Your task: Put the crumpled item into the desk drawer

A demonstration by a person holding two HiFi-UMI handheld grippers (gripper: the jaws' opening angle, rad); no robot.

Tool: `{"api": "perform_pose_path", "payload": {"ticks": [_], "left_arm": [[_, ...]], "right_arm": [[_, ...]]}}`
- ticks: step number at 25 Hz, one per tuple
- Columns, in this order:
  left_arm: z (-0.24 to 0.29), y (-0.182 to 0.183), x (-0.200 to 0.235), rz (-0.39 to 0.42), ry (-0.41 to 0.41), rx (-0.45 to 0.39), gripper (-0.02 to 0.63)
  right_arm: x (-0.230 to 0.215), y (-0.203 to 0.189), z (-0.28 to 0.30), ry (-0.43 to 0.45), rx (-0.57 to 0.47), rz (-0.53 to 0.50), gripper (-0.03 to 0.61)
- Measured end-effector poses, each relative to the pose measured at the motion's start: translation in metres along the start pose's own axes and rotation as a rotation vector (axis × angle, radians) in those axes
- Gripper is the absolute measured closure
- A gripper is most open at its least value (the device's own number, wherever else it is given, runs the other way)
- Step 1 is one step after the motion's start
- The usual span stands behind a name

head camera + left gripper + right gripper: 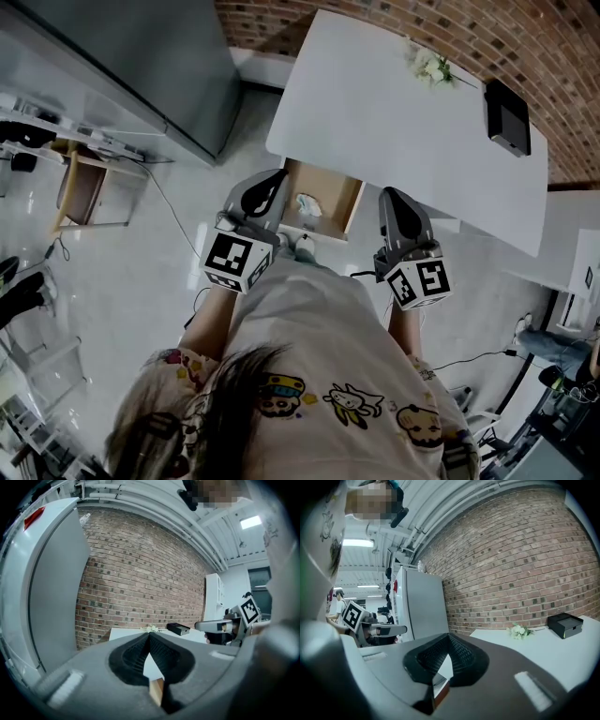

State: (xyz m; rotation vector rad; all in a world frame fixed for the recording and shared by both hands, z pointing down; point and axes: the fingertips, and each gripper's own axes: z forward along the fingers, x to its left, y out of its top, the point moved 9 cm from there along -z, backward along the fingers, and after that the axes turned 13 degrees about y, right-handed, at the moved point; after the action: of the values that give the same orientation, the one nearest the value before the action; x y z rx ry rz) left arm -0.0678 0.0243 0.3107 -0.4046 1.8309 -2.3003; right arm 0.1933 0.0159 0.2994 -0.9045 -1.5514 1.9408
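Overhead, the white counter shows its drawer open at the near edge. The left claw and right claw flank the drawer, both pinched together and empty. The crumpled item lies inside the drawer.

There are two tools, the left tool and the right tool, and each carries one marker cube, so two cubes: one on the left, one on the right. One white surface stands against one brick wall. On the surface lie one black box and one small bunch of white flowers. One drawer is open, with one crumpled item inside. One tall grey fridge stands nearby.
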Motion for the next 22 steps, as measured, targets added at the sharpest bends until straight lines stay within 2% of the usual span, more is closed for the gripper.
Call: {"api": "perform_pose_path", "payload": {"ticks": [22], "left_arm": [[0.005, 0.004, 0.014, 0.006, 0.006, -0.022, 0.615]], "right_arm": [[0.001, -0.006, 0.004, -0.002, 0.004, 0.027, 0.571]]}}
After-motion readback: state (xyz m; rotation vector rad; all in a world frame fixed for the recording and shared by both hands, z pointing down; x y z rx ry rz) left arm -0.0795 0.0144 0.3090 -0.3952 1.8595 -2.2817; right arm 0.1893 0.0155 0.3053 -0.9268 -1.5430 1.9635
